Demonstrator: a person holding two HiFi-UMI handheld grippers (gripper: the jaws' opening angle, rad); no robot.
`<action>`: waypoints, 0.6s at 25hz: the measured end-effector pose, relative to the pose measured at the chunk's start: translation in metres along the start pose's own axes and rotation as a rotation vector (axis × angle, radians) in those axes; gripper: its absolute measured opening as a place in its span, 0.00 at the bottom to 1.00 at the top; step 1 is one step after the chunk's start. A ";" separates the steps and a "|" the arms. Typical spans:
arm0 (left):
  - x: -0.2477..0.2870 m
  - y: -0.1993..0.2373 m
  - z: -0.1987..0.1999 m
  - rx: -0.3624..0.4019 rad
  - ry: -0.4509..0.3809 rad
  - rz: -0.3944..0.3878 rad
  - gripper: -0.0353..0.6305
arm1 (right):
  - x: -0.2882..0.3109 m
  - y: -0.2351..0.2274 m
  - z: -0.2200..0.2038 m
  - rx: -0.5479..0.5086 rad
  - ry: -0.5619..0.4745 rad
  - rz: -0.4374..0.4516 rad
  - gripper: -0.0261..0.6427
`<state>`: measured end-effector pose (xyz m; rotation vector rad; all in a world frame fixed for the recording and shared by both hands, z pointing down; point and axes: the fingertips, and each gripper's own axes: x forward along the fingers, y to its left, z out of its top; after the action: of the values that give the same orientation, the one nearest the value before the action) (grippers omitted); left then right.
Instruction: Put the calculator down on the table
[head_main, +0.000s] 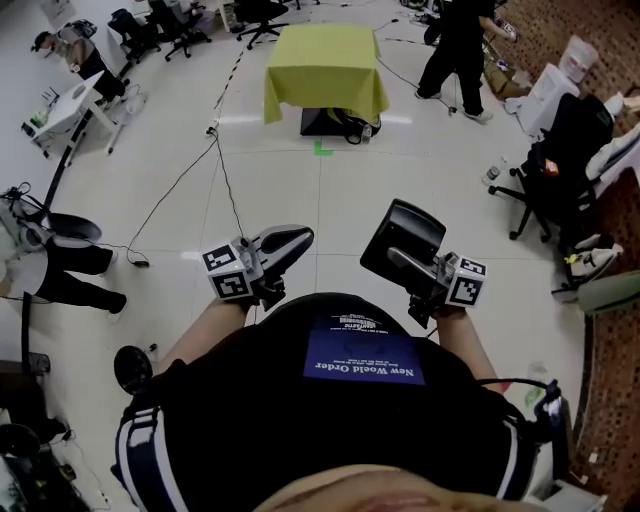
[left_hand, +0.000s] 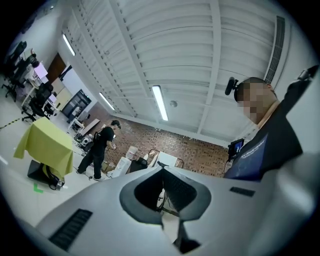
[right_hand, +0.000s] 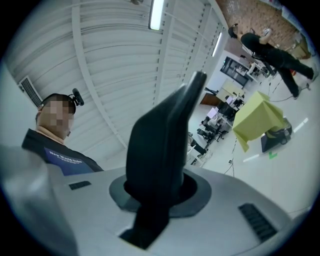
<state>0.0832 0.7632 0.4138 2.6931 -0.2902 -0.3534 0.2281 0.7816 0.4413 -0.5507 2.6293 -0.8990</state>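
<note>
Head view: right gripper (head_main: 398, 256) has its fingers (right_hand: 227, 215) pinching the flat black plastic calculator (head_main: 402, 238) by one end. The rest of the slab sticks up and out past the fingers, tilted. In the right gripper view the calculator (right_hand: 161, 142) stands tall from between the fingers, edge-on. Left gripper (head_main: 296, 238) carries nothing, and its fingers (left_hand: 100, 210) are pressed together at the tips. Both are held in front of the person's chest, over bare floor.

The calculator is in the air, not on anything. The bench draped in a yellow-green cloth (head_main: 325, 60) is well apart, across the floor ahead, and its top looks bare.

Risks, judged from here:
- The grip is at one end only, with most of the slab unsupported, so it could pivot or slide out on the walk or at touchdown.
- Black cables (head_main: 215, 170) trail over the floor between the person and the bench, so there is a trip or snag risk.
- The cloth hangs loose over the edges, so a set-down near the rim could drag the cloth or tip the calculator off.
- Letting go while it is tilted would make it drop flat with a knock, so it needs levelling first.
- A person in black (head_main: 455, 50) stands just beside the bench and could get in the way.

Containers: none in play, and nothing is held inside anything. A dark boxy thing (head_main: 322, 121) sits under the bench; cannot tell what it is or what's in it
</note>
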 end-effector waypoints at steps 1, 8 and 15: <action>-0.003 0.008 0.003 -0.003 -0.005 0.004 0.06 | 0.008 -0.005 0.002 0.000 0.005 0.002 0.14; -0.039 0.088 0.052 0.005 -0.042 -0.003 0.06 | 0.099 -0.042 0.028 -0.025 0.035 -0.004 0.14; -0.096 0.181 0.137 0.033 -0.025 -0.016 0.06 | 0.221 -0.069 0.073 -0.051 0.001 -0.004 0.14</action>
<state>-0.0739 0.5749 0.3879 2.7262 -0.2841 -0.3912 0.0807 0.5942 0.3938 -0.5690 2.6590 -0.8357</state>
